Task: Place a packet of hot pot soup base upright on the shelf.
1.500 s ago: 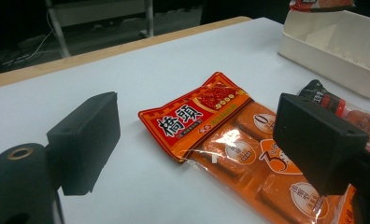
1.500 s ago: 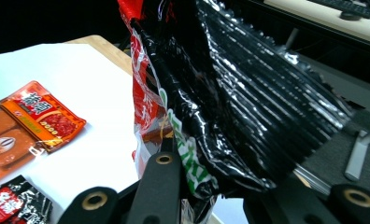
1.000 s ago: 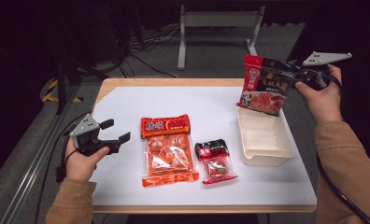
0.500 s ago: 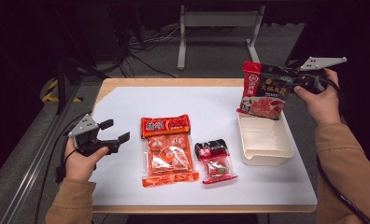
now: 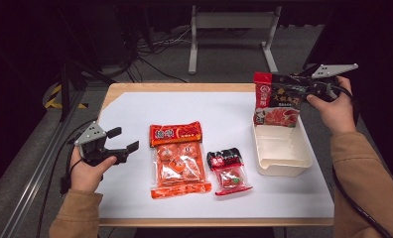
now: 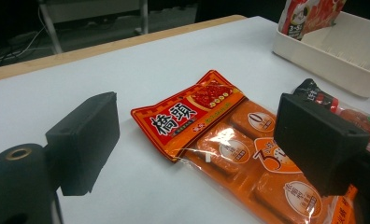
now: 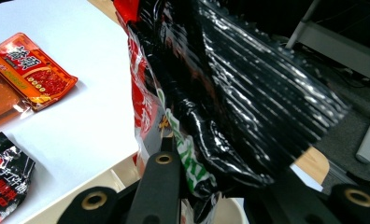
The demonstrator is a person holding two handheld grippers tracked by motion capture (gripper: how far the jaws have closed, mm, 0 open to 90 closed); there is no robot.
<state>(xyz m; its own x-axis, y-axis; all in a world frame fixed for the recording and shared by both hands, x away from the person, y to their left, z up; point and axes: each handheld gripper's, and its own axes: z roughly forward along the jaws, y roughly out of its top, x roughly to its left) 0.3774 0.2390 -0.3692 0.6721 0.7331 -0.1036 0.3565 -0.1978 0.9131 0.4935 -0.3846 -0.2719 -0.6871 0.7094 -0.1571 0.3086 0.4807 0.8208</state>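
Note:
My right gripper is shut on the top of a red and black sauce pouch, which hangs upright with its lower edge at the far end of the white tray. In the right gripper view the glossy pouch sits between the jaws of the right gripper. My left gripper rests open at the table's left, holding nothing. In the left gripper view the left gripper points at an orange snack pack. That orange pack lies flat mid-table.
A small red and black packet lies between the orange pack and the tray. White paper covers the wooden table. Metal frame legs and cables stand on the floor beyond the far edge.
My right hand has come slightly down and left with the pouch, bringing its lower edge to the tray's far end. The left gripper has stayed put.

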